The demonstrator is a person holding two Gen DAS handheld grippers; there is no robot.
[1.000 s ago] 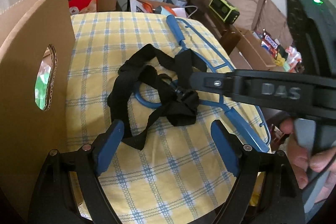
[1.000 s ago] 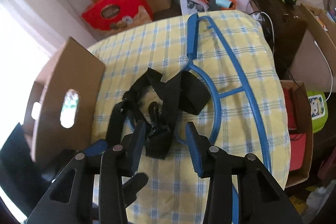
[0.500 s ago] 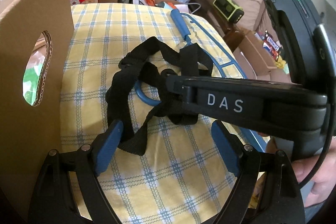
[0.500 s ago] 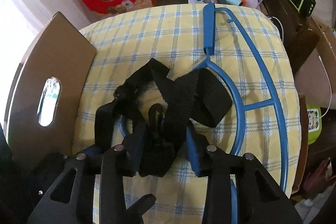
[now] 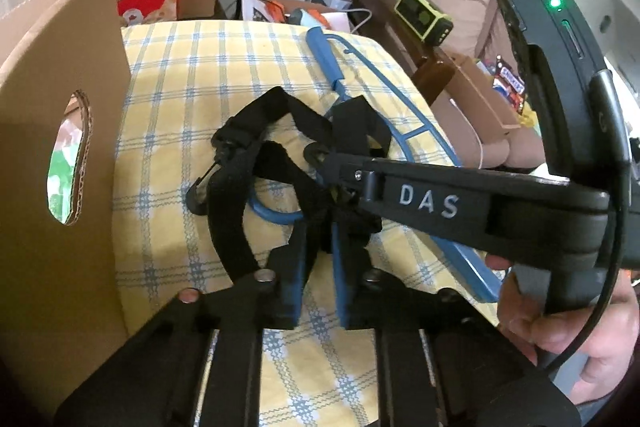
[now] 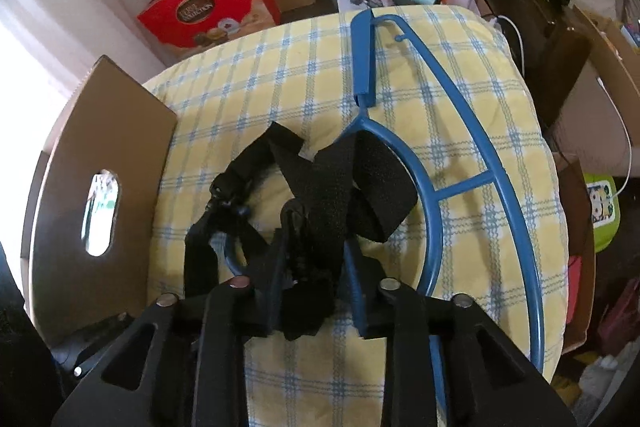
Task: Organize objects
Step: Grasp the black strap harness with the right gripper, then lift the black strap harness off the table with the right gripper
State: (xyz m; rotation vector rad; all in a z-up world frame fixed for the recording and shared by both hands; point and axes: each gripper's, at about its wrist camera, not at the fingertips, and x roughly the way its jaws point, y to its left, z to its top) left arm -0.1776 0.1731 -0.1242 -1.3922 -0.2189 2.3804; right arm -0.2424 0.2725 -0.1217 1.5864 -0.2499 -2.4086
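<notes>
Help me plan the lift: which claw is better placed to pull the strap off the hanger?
Right. Both claws have just been closing; the right claw clamps the strap at its thick knot, the left claw only nips a thin fold.

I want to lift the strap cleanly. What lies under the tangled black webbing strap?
Under the black webbing strap lies the blue wire hanger's hook loop on yellow checked cloth; the rest beneath is covered.

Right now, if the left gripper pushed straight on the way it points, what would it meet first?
The left gripper already has its jaws closed on the black strap. Going on, it would likely press that tangle and the blue hanger into the checked cloth; depth is unclear.
</notes>
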